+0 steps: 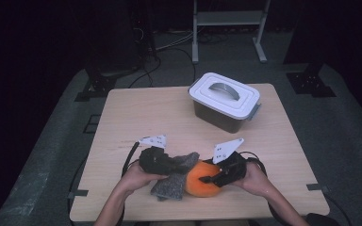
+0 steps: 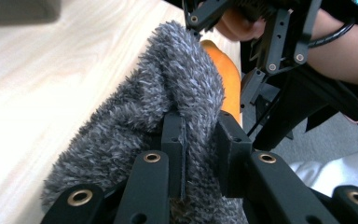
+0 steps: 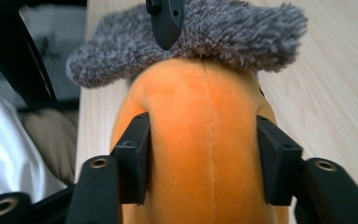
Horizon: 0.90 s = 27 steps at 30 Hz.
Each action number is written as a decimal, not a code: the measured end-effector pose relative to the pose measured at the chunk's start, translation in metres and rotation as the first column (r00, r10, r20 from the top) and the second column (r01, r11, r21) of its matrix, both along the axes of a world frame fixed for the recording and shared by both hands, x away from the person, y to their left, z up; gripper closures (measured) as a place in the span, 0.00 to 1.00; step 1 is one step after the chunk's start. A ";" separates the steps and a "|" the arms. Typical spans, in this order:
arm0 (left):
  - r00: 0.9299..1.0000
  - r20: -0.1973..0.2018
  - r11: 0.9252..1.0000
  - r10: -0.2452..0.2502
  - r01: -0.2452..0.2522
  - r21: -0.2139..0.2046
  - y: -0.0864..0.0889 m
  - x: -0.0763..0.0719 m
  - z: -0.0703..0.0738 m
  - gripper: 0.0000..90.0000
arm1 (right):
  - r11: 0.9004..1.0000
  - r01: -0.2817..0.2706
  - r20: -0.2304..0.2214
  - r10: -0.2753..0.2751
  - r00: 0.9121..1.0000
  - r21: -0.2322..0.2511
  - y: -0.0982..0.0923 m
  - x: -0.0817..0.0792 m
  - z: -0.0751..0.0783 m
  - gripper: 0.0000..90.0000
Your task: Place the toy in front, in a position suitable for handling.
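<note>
An orange plush toy (image 1: 199,181) lies near the table's front edge, with a grey fuzzy cloth (image 1: 172,186) draped over its left side. My left gripper (image 1: 175,165) comes in from the left and is shut on a fold of the grey cloth (image 2: 168,93), which bunches between its pads (image 2: 200,140). My right gripper (image 1: 208,179) reaches in from the right. Its pads press both sides of the orange plush (image 3: 200,107), so the right gripper (image 3: 203,140) grips it. The grey cloth (image 3: 223,32) sits along the toy's far end. The plush underside is hidden.
A dark storage box with a white lid and grey handle (image 1: 225,99) stands at the back right of the wooden table (image 1: 136,113). Both hands work close to the front edge. Cables trail from each gripper onto the tabletop.
</note>
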State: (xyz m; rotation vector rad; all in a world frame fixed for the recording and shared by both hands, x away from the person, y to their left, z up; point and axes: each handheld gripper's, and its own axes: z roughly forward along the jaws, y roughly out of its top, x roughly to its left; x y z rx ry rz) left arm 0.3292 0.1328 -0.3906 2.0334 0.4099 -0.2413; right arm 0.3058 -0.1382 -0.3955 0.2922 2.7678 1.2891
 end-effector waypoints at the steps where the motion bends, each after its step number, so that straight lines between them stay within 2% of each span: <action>1: 1.000 0.011 1.000 0.000 0.000 -0.007 0.000 0.000 0.004 0.84 | 1.000 -0.003 0.000 0.003 1.000 0.015 0.001 0.001 0.000 0.51; 4: 1.000 0.031 1.000 0.004 -0.003 -0.017 0.002 -0.002 0.013 0.84 | 0.998 -0.027 0.004 0.027 1.000 0.056 0.007 0.003 -0.002 0.51; 6: 0.999 0.032 1.000 0.009 -0.009 0.011 0.003 -0.002 0.012 0.84 | 0.996 -0.050 -0.011 0.051 0.999 0.075 0.009 0.006 -0.005 0.50; 9: 1.000 0.025 1.000 0.015 -0.015 0.014 0.005 -0.001 0.007 0.84 | 0.995 -0.073 -0.006 0.073 0.997 0.067 0.006 0.008 -0.009 0.48; 14: 0.999 0.022 0.999 0.037 -0.038 0.037 0.012 0.001 0.002 0.84 | 0.996 -0.067 -0.015 0.068 0.998 0.056 -0.008 0.009 -0.010 0.44; 18: 1.000 0.011 0.999 0.029 -0.030 0.044 0.009 0.002 -0.003 0.84 | 0.997 -0.020 -0.056 0.024 0.998 0.077 -0.028 0.014 -0.012 0.42; 22: 1.000 0.002 1.000 0.003 -0.003 0.018 -0.001 0.001 -0.004 0.84 | 0.997 0.011 -0.059 -0.007 0.998 0.078 -0.041 0.015 -0.014 0.40; 25: 1.000 -0.001 1.000 -0.012 0.012 0.008 -0.006 0.000 -0.004 0.84 | 0.998 0.053 -0.042 -0.051 0.998 0.043 -0.043 0.012 -0.011 0.37; 27: 1.000 -0.003 1.000 -0.014 0.014 0.009 -0.009 -0.001 -0.004 0.84 | 0.995 0.099 -0.008 -0.099 0.995 0.008 -0.044 0.009 -0.007 0.37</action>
